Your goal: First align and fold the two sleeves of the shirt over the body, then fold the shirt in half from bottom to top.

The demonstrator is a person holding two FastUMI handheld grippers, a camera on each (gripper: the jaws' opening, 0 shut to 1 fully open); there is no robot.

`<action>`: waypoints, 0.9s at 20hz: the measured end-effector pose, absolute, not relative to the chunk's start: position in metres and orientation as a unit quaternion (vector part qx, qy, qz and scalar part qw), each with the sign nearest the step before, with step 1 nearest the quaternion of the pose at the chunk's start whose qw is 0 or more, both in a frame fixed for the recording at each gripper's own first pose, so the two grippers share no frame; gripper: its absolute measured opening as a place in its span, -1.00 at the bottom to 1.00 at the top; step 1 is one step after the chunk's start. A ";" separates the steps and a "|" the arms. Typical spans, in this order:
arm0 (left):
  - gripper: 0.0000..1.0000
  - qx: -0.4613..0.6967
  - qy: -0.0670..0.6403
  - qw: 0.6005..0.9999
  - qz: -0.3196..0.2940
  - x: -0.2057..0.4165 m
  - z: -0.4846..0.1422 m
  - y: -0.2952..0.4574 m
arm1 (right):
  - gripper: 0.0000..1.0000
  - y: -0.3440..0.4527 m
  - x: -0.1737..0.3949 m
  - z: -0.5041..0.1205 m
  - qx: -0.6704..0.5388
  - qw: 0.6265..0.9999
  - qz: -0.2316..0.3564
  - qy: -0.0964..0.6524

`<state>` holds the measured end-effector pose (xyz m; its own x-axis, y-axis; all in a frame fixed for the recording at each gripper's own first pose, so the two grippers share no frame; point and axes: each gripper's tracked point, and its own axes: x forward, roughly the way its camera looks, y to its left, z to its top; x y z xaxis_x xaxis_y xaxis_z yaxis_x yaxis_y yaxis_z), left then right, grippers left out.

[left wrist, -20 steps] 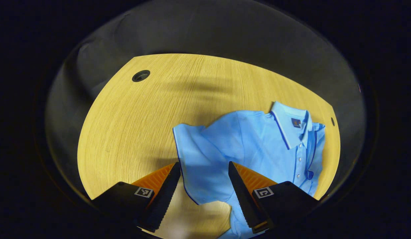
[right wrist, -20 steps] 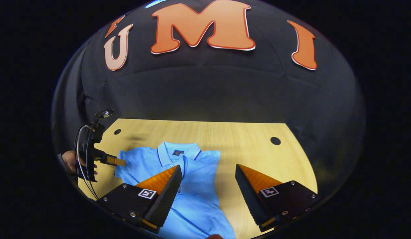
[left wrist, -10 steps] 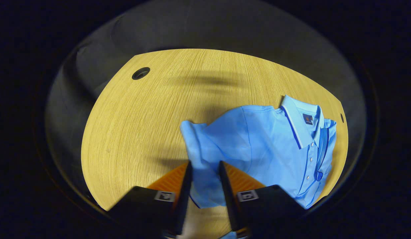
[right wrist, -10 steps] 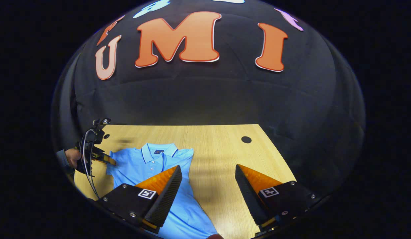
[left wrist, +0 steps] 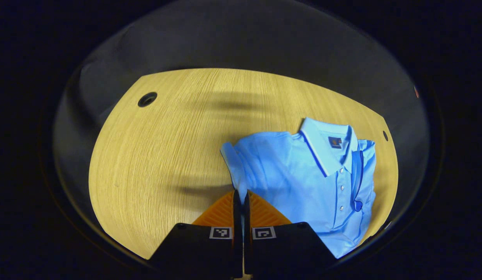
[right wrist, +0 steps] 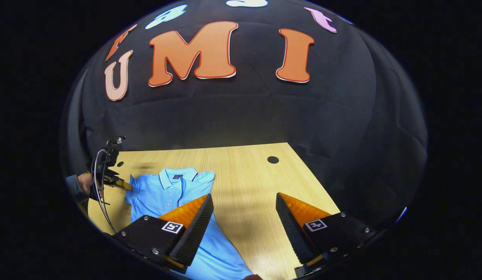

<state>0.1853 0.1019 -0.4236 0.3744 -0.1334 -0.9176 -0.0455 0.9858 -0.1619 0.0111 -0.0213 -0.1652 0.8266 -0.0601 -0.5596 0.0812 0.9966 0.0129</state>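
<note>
A light blue polo shirt (left wrist: 314,182) lies face up on the wooden table (left wrist: 163,155), collar toward the far side. Its one sleeve (left wrist: 235,163) is pulled up off the table, and my left gripper (left wrist: 241,196) is shut on the sleeve's edge. In the right gripper view the shirt (right wrist: 167,190) lies at the left, and the left gripper (right wrist: 126,186), held by a hand (right wrist: 85,184), pinches that sleeve. The other sleeve lies folded over the shirt's body. My right gripper (right wrist: 244,212) hovers open over the table beside the shirt's lower part, holding nothing.
The table has round cable holes (left wrist: 147,99) near its far corners, another hole (right wrist: 272,159) showing at the right. The black booth wall (right wrist: 241,112) stands behind the table. Bare wood (right wrist: 256,186) stretches to the right of the shirt.
My left gripper went from open around the sleeve to shut on its edge and lifted it. My right gripper drifted to the right, away from the shirt, staying open.
</note>
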 end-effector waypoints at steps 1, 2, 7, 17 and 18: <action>-0.89 -0.076 0.555 0.827 -0.037 0.186 -0.417 0.095 | 0.95 -0.023 0.009 -0.166 0.017 0.955 -0.037 0.293; -0.89 -0.075 0.552 0.829 -0.046 0.189 -0.412 0.087 | 0.95 -0.024 0.007 -0.166 0.017 0.955 -0.038 0.294; -0.89 -0.047 0.533 0.840 -0.088 0.198 -0.391 0.044 | 0.95 -0.028 -0.007 -0.167 0.019 0.956 -0.039 0.288; -0.89 -0.018 0.526 0.835 -0.157 0.204 -0.376 -0.055 | 0.95 -0.045 -0.030 -0.180 0.019 0.951 -0.048 0.305; -0.88 -0.018 0.531 0.831 -0.166 0.202 -0.375 -0.064 | 0.95 -0.046 -0.032 -0.181 0.019 0.950 -0.046 0.307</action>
<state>0.2020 -0.0639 -0.3755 0.3813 -0.2939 -0.8765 0.2567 0.9445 -0.2051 -0.0317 -0.0459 -0.1811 0.8068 -0.0764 -0.5858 0.1002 0.9949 0.0082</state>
